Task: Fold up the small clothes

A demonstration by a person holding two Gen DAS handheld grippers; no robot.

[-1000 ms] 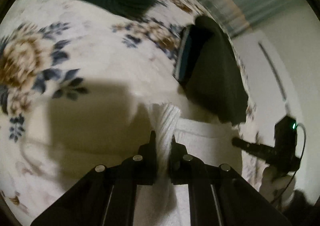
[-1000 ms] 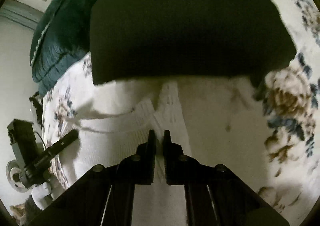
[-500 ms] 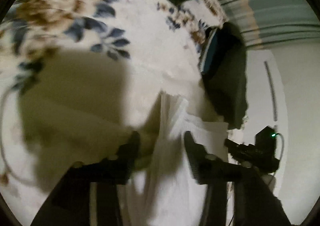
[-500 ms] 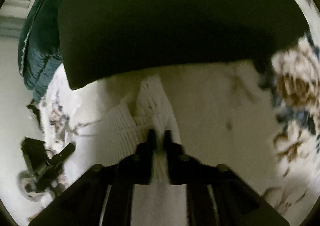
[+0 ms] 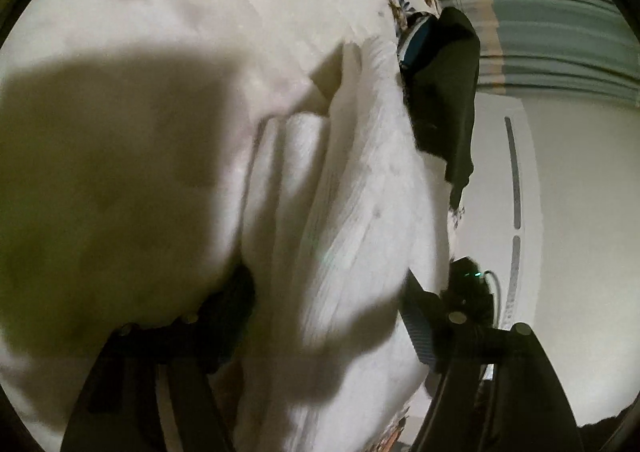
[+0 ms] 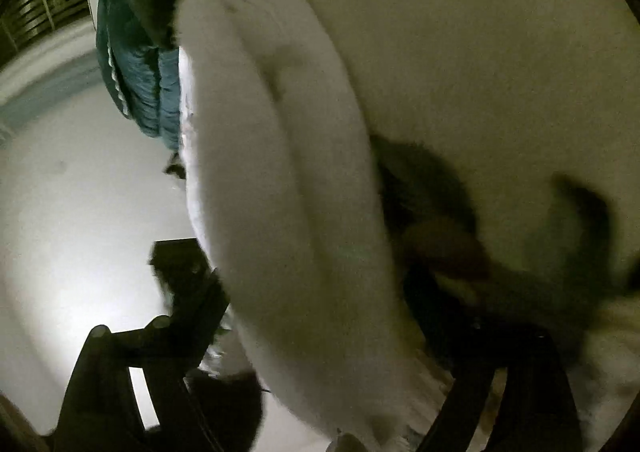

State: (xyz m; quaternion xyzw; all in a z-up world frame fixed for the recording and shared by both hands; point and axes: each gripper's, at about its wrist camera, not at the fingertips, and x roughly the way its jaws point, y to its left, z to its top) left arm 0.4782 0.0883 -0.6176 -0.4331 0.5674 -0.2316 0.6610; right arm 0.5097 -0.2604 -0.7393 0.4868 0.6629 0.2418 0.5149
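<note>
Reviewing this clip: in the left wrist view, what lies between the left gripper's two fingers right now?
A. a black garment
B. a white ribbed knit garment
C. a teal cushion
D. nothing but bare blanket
B. The left gripper has its jaws spread wide, and the white ribbed knit garment runs between the fingers; the black garment lies farther off.

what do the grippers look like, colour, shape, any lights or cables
Both are black. The left gripper has angular fingers with round silver screw heads and a ridged pad. The right gripper looks alike, though blurred. Seen from the left wrist, it carries a green light and a thin cable.
</note>
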